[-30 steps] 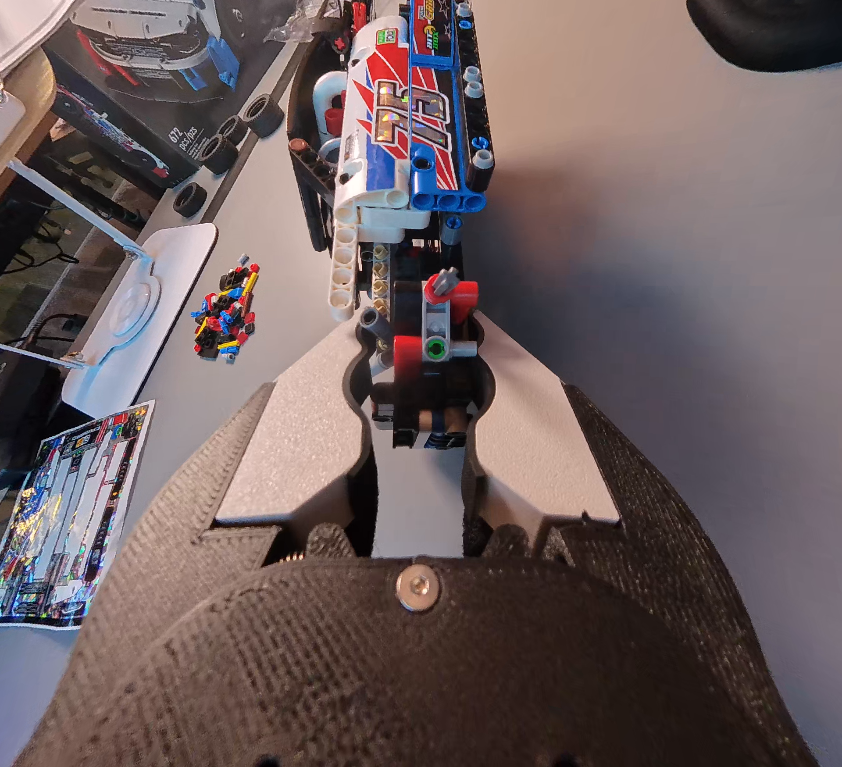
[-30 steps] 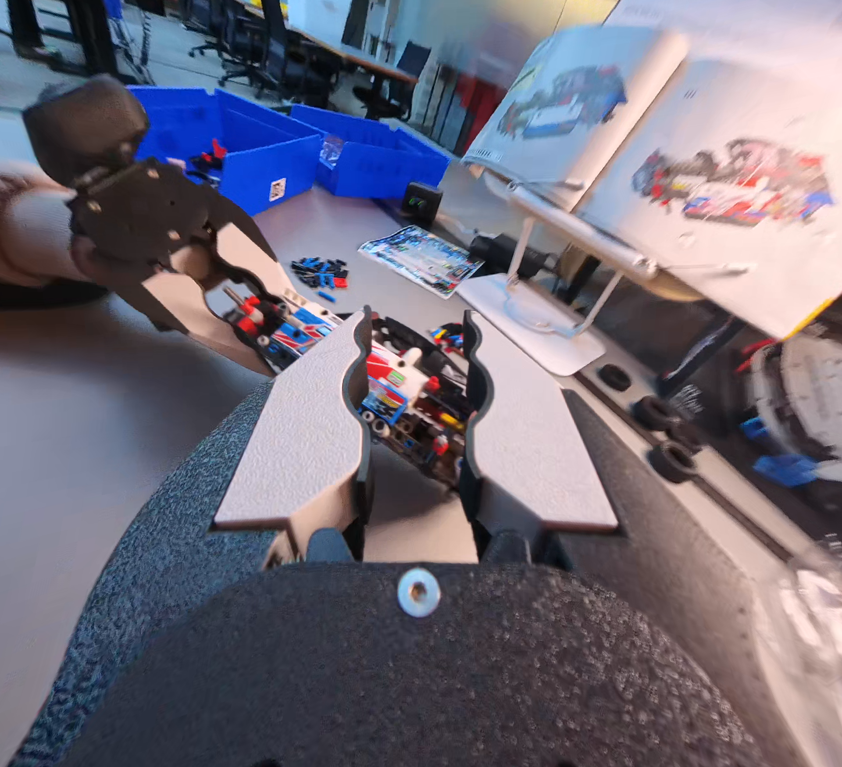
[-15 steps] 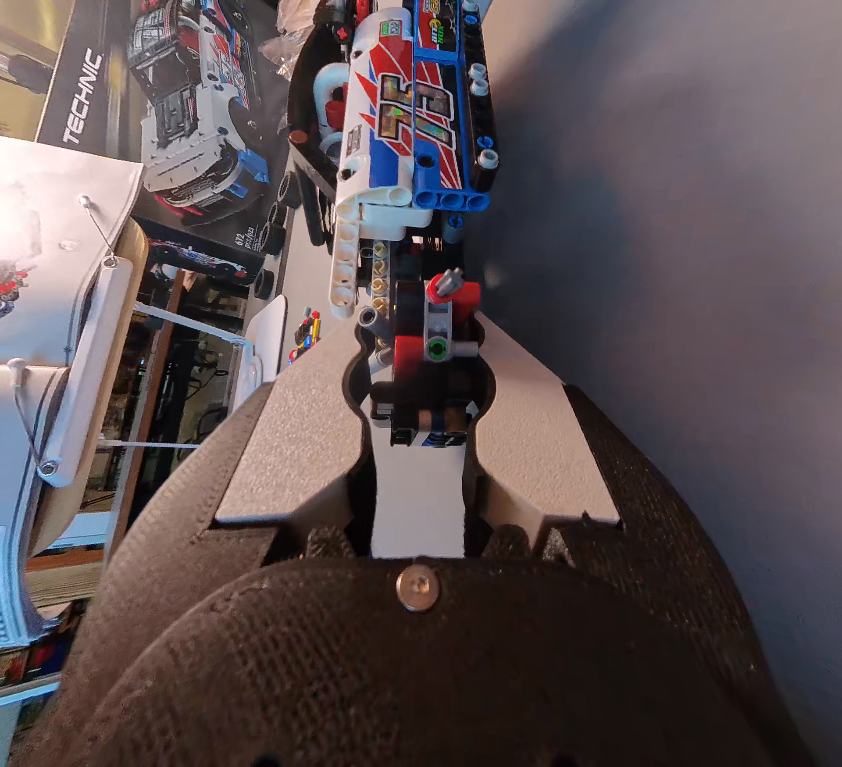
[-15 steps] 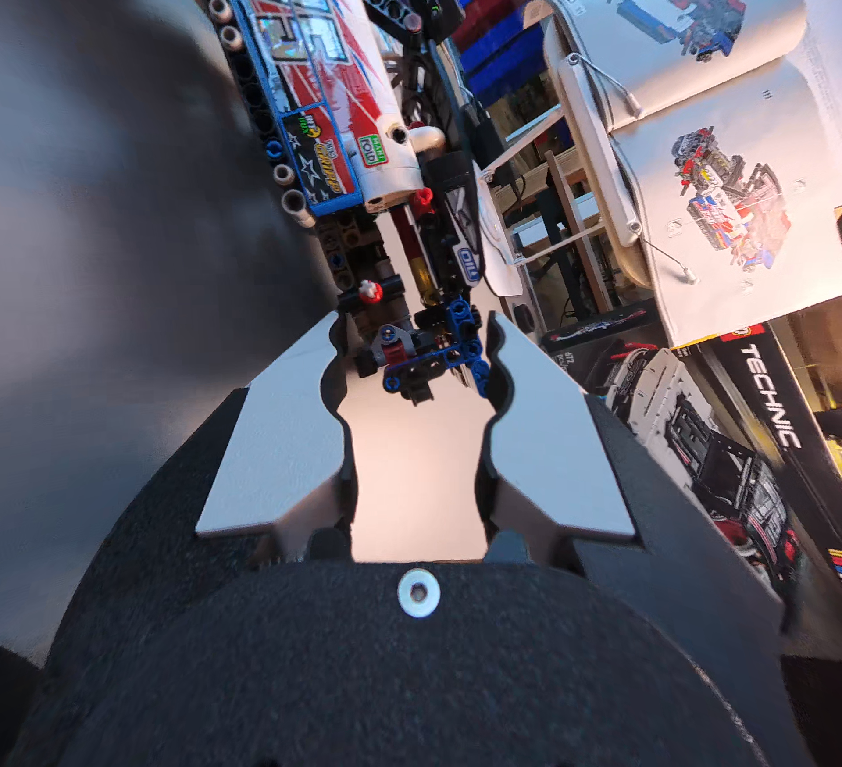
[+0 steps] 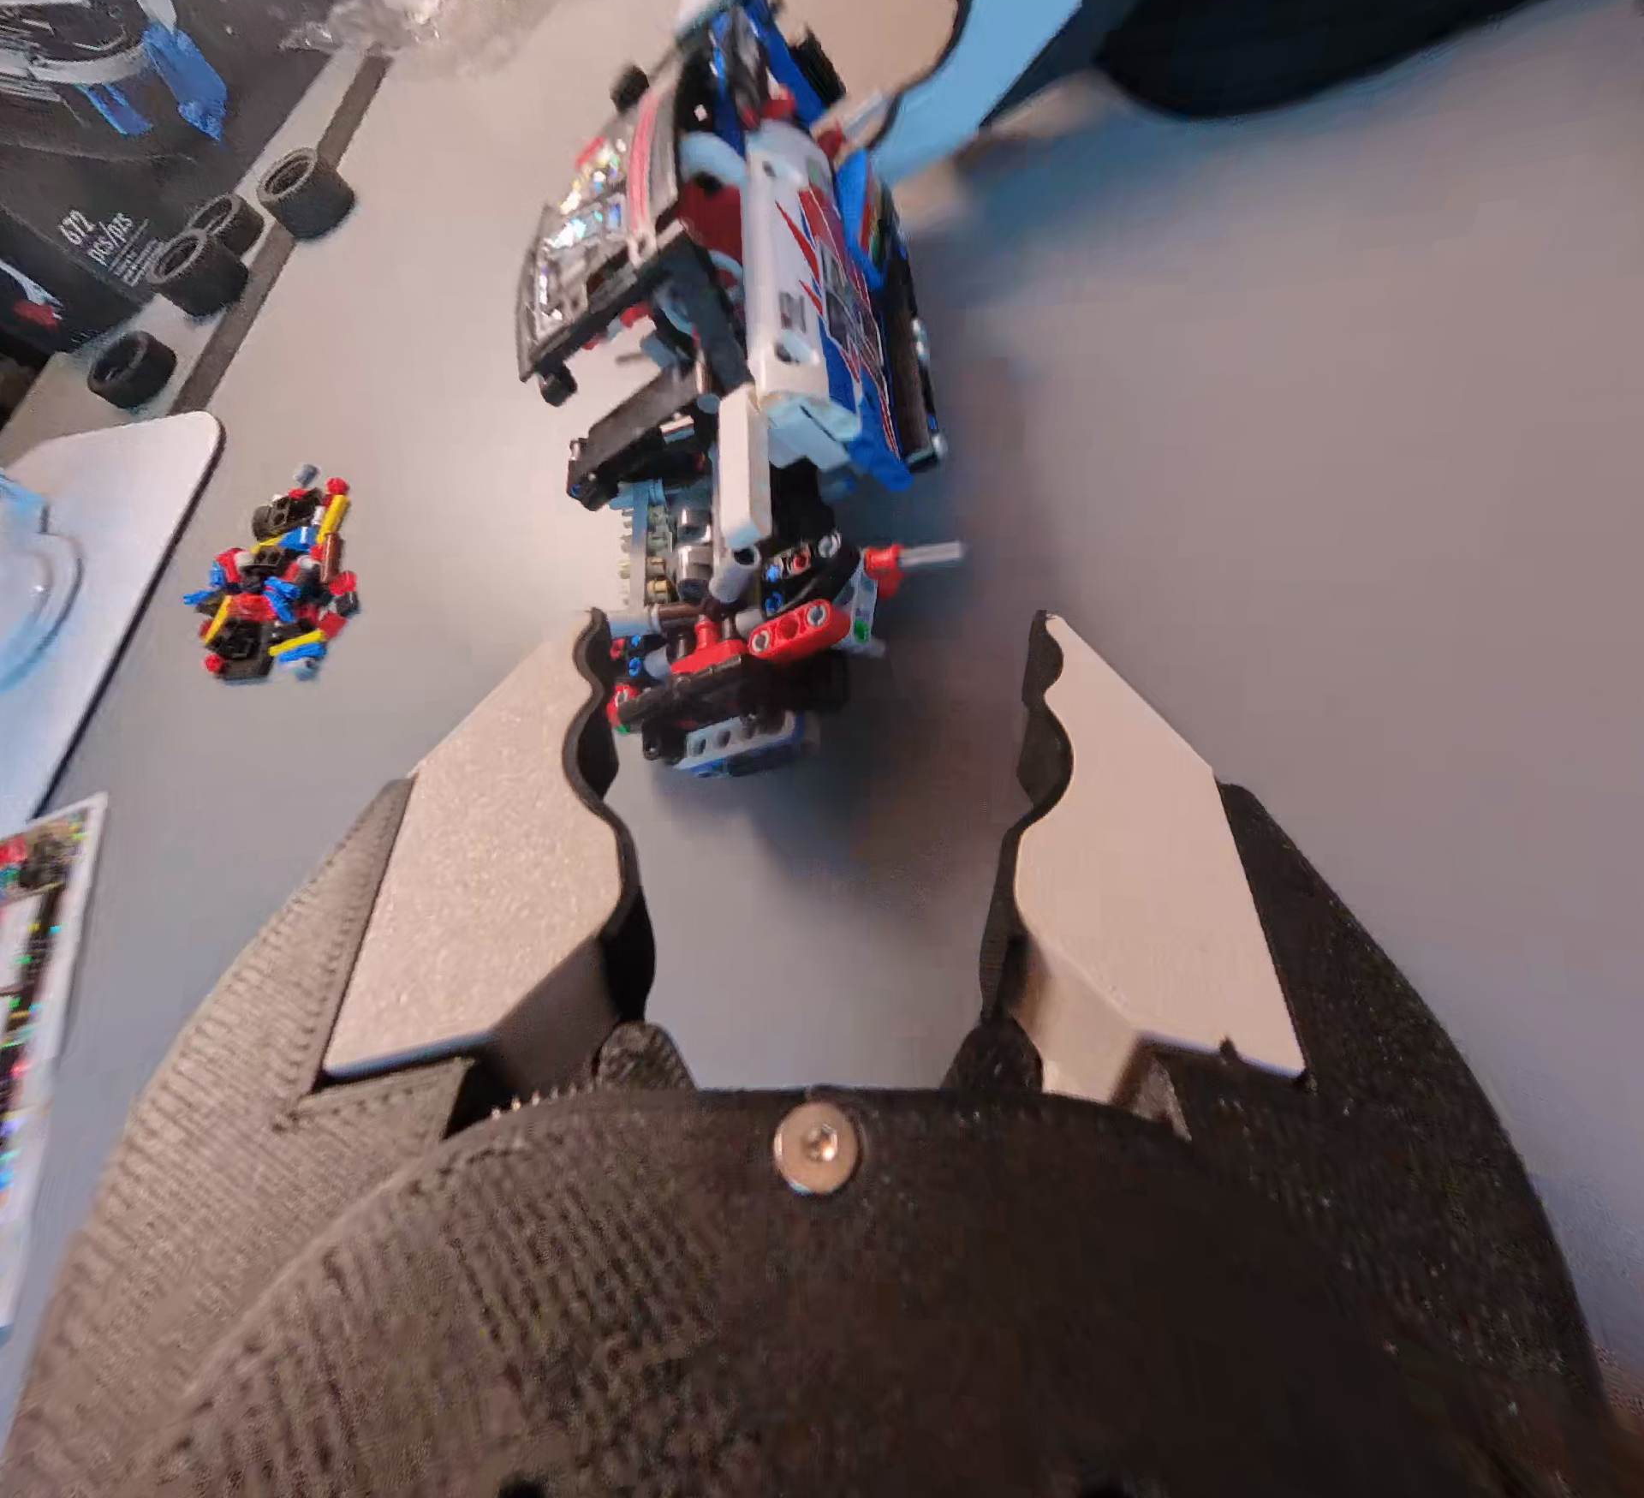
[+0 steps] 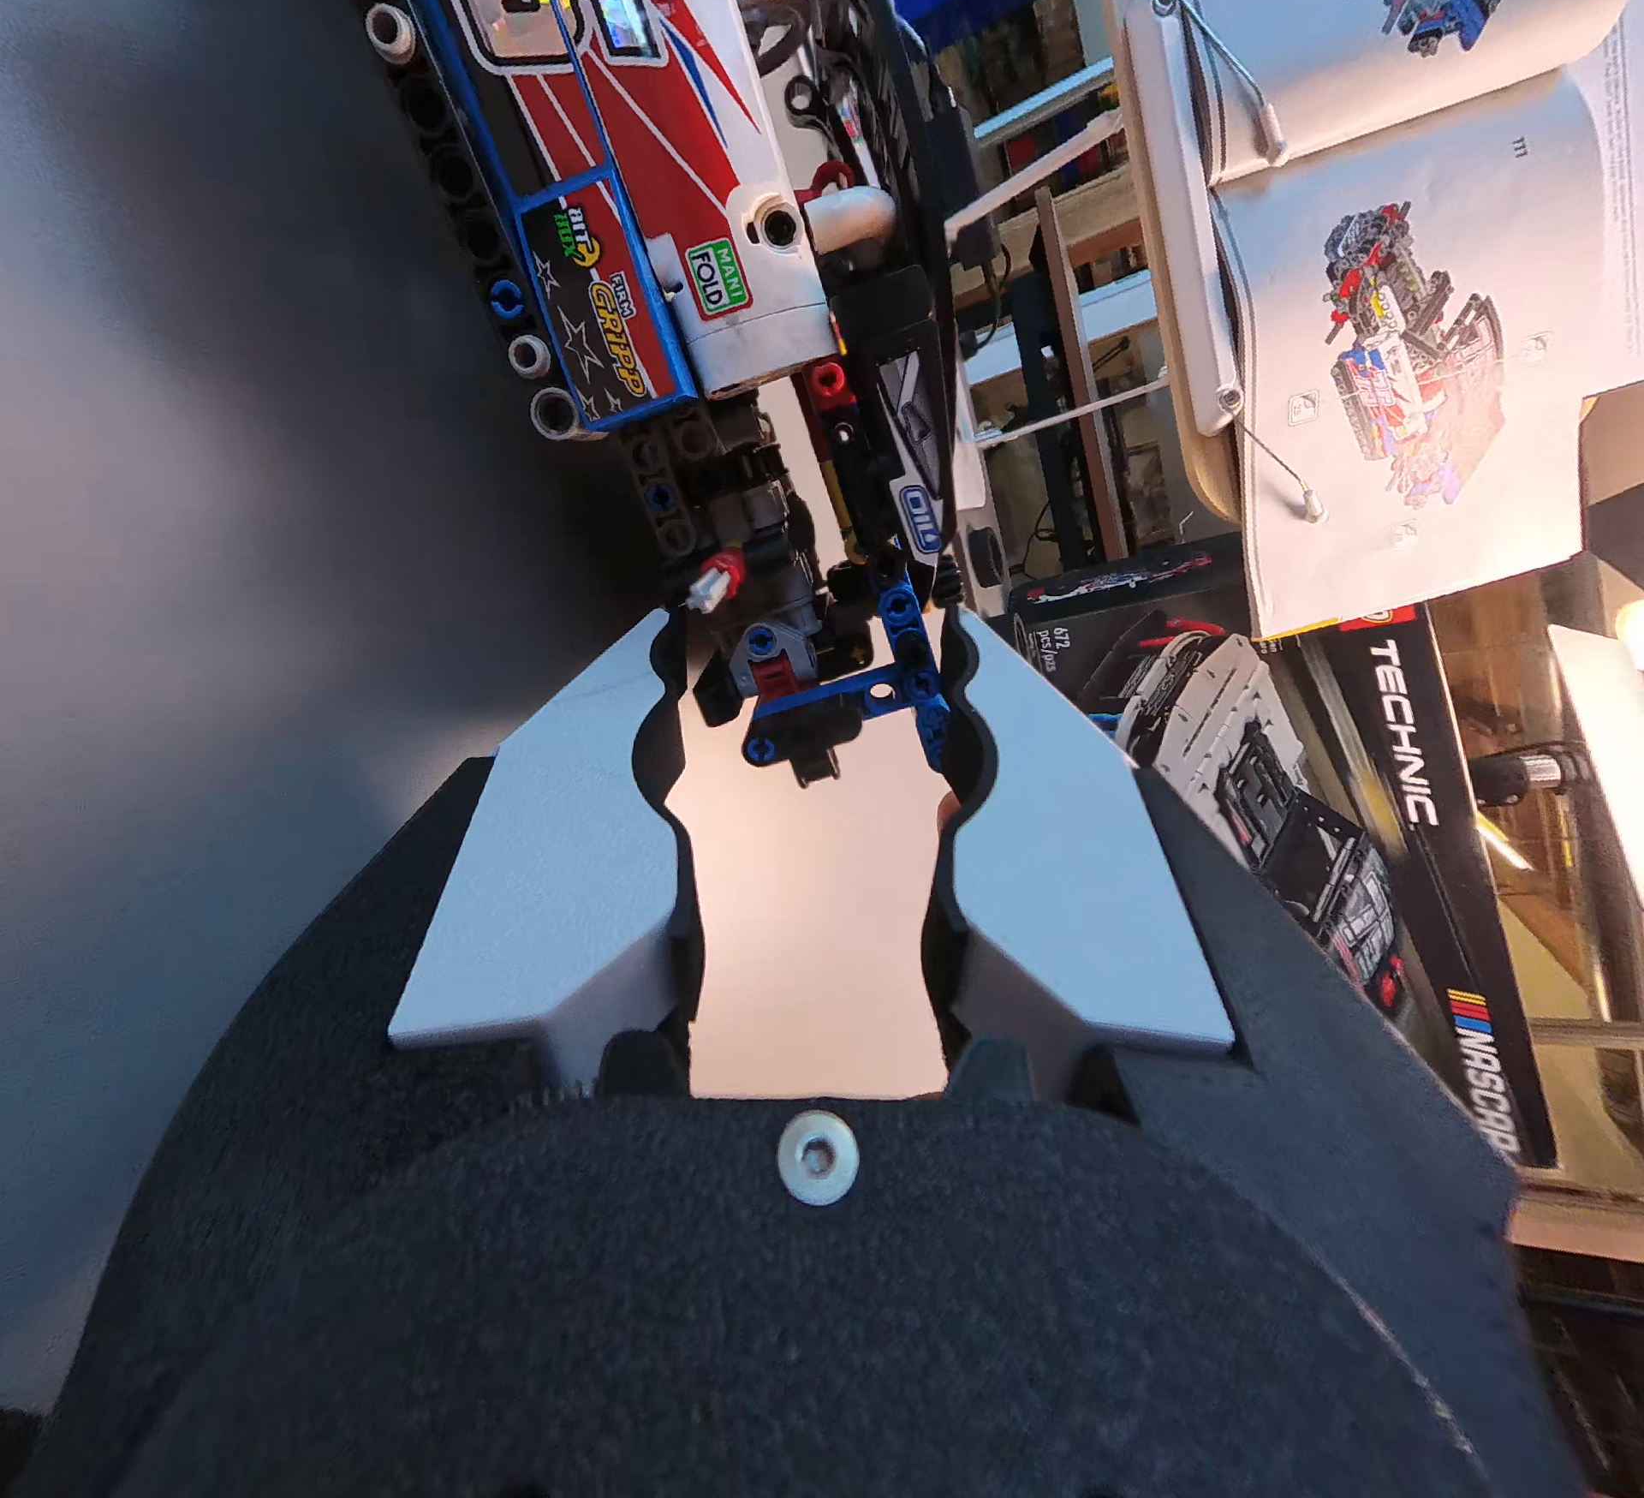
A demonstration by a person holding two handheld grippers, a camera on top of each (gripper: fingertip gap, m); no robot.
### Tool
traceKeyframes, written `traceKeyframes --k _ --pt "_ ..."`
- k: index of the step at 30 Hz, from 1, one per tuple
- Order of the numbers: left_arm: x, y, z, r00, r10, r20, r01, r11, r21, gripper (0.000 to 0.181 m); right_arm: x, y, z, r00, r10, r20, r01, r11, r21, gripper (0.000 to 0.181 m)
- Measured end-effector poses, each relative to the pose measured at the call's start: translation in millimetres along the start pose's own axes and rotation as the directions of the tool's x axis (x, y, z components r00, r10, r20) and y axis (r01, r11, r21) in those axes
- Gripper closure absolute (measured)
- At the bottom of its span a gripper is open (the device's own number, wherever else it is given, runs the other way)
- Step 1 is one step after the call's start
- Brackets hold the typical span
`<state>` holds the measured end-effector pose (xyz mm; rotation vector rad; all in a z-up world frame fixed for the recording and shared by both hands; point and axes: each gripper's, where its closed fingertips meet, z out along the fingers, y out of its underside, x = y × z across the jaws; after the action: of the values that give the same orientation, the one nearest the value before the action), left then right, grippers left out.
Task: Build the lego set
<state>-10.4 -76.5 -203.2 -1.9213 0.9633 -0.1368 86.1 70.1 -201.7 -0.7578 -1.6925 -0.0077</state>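
Note:
The half-built lego car (image 5: 783, 316), white, blue and red with stickers, lies tilted on its side on the grey table (image 5: 1245, 565). My left gripper (image 5: 817, 637) is open wide and empty. Its left fingertip (image 5: 587, 654) is beside the car's near end and its right fingertip is well clear. My right gripper (image 6: 809, 628) is shut on the car's other end, with the blue frame (image 6: 898, 681) between its fingers. In the left wrist view the right gripper's fingers (image 5: 996, 23) show at the car's far end.
A pile of small loose pieces (image 5: 271, 583) lies left of the car. Several black tyres (image 5: 302, 192) sit by the set's box (image 5: 89, 76). A sticker sheet (image 5: 36, 1010) and a white stand base (image 5: 98, 521) are at the left. The open instruction booklet (image 6: 1423, 298) stands on the right. My right fingertips sit around 20 centimeters from my left ones.
My left gripper has opened, let go of the car's near end and drawn back a little. The car now lies tilted on the table. My right gripper keeps its hold.

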Motion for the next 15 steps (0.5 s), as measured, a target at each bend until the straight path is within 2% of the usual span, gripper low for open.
traceKeyframes --k 2,3,5,7,11,15 --pt "-10 -8 -6 0.994 -0.106 -0.003 0.105 0.991 0.088 0.092 -7 -4 -1 0.998 0.035 0.051 -0.035 0.999 -0.004 0.127" --pt "-16 -5 -5 0.991 -0.131 0.008 0.13 0.987 0.091 0.092 -14 -5 -1 0.994 0.059 0.091 -0.057 0.998 -0.02 0.126" --pt "-24 10 0 0.989 -0.142 0.037 0.14 0.989 0.045 0.095 -25 -4 0 0.987 0.067 0.144 -0.06 0.997 -0.055 0.126" --pt "-27 22 6 0.987 -0.151 0.054 0.152 0.988 -0.007 0.098 -23 -11 -2 0.987 0.084 0.139 -0.081 0.996 -0.022 0.138" --pt "-29 25 9 0.985 -0.158 0.065 0.16 0.987 -0.028 0.113 -24 -11 -5 0.956 0.211 0.204 -0.216 0.976 0.002 0.136" --pt "-29 26 14 0.984 -0.161 0.073 0.164 0.986 -0.029 0.121 -17 -9 -8 0.93 0.304 0.208 -0.315 0.949 0.02 0.148"
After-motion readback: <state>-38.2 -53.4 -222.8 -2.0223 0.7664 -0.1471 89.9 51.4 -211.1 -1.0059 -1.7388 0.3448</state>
